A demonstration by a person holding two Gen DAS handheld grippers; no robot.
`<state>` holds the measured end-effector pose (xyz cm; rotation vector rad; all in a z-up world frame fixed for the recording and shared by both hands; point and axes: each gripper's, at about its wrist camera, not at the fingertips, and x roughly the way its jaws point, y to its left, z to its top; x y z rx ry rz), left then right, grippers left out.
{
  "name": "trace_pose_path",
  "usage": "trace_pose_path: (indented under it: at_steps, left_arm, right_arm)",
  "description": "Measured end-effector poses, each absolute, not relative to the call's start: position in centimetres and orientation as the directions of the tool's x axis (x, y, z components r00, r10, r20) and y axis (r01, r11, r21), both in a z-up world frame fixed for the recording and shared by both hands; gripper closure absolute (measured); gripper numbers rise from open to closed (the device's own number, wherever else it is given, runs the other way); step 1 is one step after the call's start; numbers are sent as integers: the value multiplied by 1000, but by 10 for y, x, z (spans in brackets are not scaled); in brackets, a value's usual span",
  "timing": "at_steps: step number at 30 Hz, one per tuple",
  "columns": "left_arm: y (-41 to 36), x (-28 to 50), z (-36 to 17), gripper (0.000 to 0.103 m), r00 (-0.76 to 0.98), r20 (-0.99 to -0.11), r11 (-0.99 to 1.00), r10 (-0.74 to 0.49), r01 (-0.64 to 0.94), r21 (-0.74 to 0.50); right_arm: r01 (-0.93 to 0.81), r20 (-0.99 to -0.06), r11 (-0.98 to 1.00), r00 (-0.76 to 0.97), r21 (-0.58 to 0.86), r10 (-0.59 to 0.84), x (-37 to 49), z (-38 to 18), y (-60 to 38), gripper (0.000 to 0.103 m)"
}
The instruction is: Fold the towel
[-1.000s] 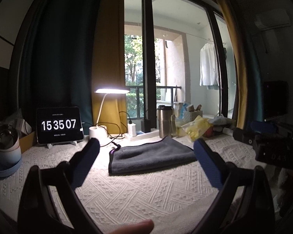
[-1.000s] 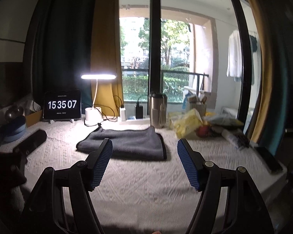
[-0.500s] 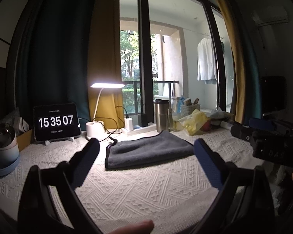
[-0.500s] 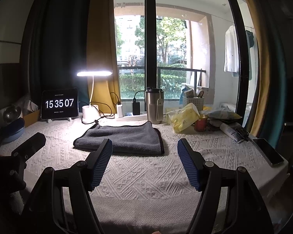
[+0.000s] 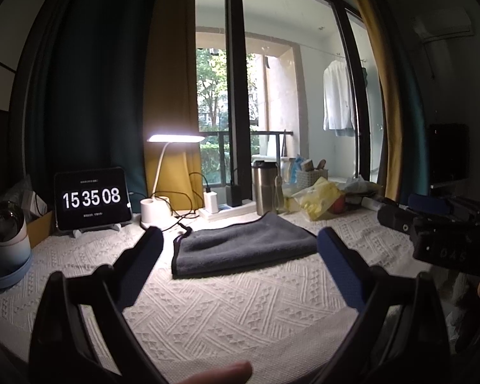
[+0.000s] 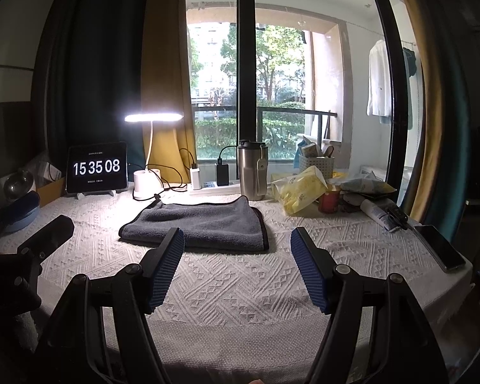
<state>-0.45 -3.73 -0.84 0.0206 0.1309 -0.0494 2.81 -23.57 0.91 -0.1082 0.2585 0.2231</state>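
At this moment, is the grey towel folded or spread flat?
Folded. The grey towel lies doubled on the tablecloth, a rounded fold along its left edge and stacked hems at right.

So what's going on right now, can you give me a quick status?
Left hand-held gripper and right hand-held gripper open, empty. Grey towel lies folded on the white tablecloth, untouched. Nothing in the way.

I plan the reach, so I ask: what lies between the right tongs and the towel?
Only bare white tablecloth, seen in the right wrist view, lies between the open right tongs and the towel.
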Motion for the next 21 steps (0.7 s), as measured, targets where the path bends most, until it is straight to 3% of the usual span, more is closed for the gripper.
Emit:
trace_pose_path:
  at_steps: [21]
  left_arm:
    - [-38, -5, -9, 5, 990, -133, 998, -49, 52, 19]
  right_arm:
    - [-228, -271, 971, 942, -75, 200, 29, 7, -235, 31]
